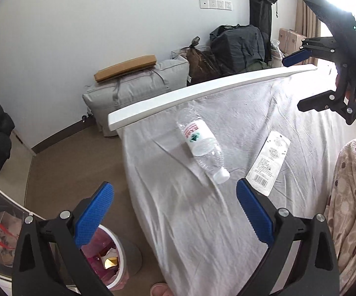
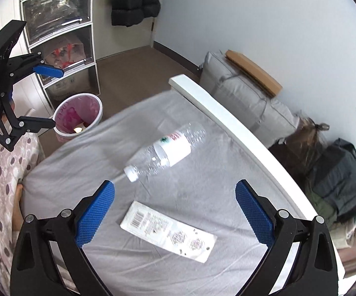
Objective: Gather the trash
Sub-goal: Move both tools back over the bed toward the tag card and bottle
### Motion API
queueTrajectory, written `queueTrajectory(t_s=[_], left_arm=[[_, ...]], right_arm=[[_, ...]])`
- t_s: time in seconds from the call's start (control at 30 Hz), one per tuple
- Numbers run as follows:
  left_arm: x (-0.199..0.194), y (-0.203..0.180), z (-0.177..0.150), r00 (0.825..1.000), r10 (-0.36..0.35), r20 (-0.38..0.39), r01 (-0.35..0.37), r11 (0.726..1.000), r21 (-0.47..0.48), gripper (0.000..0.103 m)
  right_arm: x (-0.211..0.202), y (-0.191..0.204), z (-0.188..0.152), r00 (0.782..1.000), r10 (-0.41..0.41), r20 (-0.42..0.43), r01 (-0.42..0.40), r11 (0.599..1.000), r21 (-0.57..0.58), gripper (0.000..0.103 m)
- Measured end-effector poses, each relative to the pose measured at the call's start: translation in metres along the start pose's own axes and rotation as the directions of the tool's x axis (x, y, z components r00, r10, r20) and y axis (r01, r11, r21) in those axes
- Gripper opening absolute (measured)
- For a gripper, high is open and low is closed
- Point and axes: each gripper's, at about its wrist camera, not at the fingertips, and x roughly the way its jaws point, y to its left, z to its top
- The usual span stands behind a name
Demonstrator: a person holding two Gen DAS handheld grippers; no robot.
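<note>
Both grippers are hovering over the bed (image 2: 84,162) with jaws spread apart and empty: the left gripper (image 1: 175,212) and the right gripper (image 2: 175,212). Pickup seems to be starting. The bottle (image 2: 164,151) is lying flat mid-bed, cap pointing near-left, base far-right; the flat package (image 2: 169,231) is lying nearer. Next: closing across the bottle's body, then carrying it to the bin (image 2: 78,117) on the floor far-left.

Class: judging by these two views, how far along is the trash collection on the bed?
Done: the trash bin already holds some scraps. In hand: nothing; the left gripper and right gripper are both open and empty. Left: the plastic bottle and the flat package lie on the bed sheet.
</note>
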Motion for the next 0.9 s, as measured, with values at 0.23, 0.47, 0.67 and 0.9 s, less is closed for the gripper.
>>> queueTrajectory(t_s=[0.23, 0.47, 0.67, 0.9], left_arm=[[0.045, -0.063, 0.013, 0.999, -0.008, -0.054, 0.011, 0.998, 0.062, 0.098], [0.076, -0.085, 0.013, 0.995, 0.014, -0.098, -0.011, 0.999, 0.031, 0.098], [0.079, -0.068, 0.018, 0.994, 0.035, -0.106, -0.043, 0.996, -0.072, 0.098], [0.087, -0.053, 0.004, 0.985, 0.05, -0.166, -0.076, 0.985, -0.153, 0.098]], right_arm=[[0.02, -0.052, -0.072, 0.994, 0.041, -0.104, -0.033, 0.996, 0.078, 0.096], [0.057, -0.098, -0.12, 0.967, 0.22, -0.131, -0.183, 0.951, 0.249, 0.096], [0.104, -0.107, -0.143, 0.929, 0.328, -0.169, -0.271, 0.917, 0.292, 0.096], [0.145, -0.112, -0.158, 0.875, 0.452, -0.175, -0.376, 0.861, 0.343, 0.085]])
